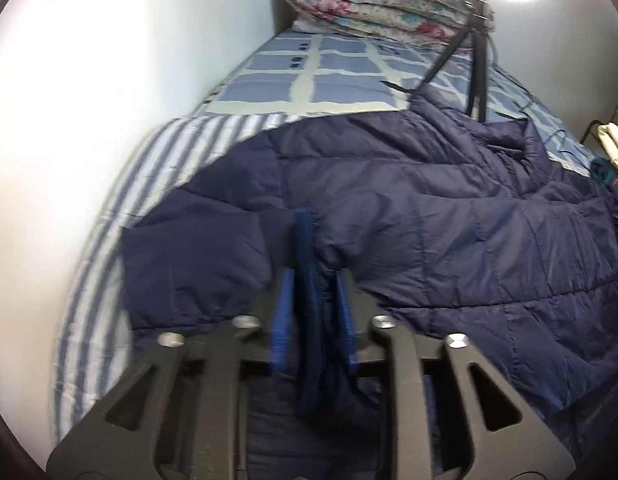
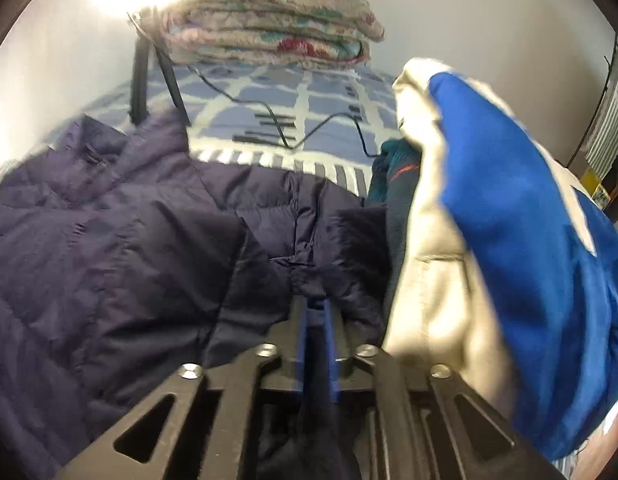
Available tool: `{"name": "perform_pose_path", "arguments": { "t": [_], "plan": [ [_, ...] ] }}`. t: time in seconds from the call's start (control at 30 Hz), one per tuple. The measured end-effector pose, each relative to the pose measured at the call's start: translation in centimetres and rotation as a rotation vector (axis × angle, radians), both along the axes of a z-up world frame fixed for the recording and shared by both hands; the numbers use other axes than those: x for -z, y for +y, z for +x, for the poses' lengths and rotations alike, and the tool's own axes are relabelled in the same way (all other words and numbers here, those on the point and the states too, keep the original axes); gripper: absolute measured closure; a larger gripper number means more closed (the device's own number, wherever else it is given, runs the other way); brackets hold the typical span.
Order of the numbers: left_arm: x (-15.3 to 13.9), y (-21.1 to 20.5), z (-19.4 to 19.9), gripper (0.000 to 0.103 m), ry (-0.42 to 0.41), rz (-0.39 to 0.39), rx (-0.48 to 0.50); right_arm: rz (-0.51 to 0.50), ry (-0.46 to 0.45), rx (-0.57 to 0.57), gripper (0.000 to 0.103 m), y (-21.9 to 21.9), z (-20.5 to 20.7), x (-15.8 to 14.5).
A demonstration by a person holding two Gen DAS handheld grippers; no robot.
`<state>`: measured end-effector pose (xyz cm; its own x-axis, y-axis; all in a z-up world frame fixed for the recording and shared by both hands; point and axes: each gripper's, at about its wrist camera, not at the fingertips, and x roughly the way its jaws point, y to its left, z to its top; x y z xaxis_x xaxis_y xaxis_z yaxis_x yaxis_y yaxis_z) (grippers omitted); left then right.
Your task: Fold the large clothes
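Observation:
A large navy quilted puffer jacket (image 1: 449, 216) lies spread across the bed; it also shows in the right wrist view (image 2: 121, 232). My left gripper (image 1: 311, 280) is shut on a bunched fold of the jacket with a darker blue knit cuff standing up between the blue fingers (image 1: 283, 312). My right gripper (image 2: 317, 312) is shut on the jacket's near edge, its blue fingers close together with navy fabric pinched between them.
The bed has a blue checked sheet (image 1: 329, 76) and a striped cover (image 1: 109, 216), against a white wall at left. A folded floral quilt (image 2: 273, 28) lies at the head. A black tripod (image 2: 141, 80) and cable stand behind. A blue-and-cream garment (image 2: 509, 216) is piled at right.

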<state>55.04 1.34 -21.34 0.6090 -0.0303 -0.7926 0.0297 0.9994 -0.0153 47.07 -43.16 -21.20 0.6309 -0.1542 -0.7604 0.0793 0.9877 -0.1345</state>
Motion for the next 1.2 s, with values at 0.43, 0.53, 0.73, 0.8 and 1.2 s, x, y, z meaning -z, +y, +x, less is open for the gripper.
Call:
{"name": "perform_pose_path", "arguments": {
  "t": [0.43,0.53,0.73,0.8,1.2],
  "plan": [
    [-12.0,6.7,-12.9,0.04,-0.089,-0.109,0.013,0.157,-0.075,-0.124,0.059,-2.5,-16.3,-8.9],
    [-14.9,8.4,-17.9,0.035,-0.099,-0.146,0.027,0.189,-0.114,-0.122,0.054,-3.5,-20.7,-11.6],
    [-18.8,11.0,-27.5,0.028,-0.114,-0.189,0.043,0.244,-0.192,-0.128,0.044,-5.2,-30.1,-16.4],
    [-19.0,11.9,-30.8,0.023,-0.1,-0.213,0.055,0.272,-0.196,-0.126,0.042,-5.8,-33.3,-16.9],
    [-11.8,16.5,-41.9,0.022,0.141,-0.372,-0.061,0.384,-0.058,-0.032,0.039,-8.4,-44.3,-9.2]
  ]
}}
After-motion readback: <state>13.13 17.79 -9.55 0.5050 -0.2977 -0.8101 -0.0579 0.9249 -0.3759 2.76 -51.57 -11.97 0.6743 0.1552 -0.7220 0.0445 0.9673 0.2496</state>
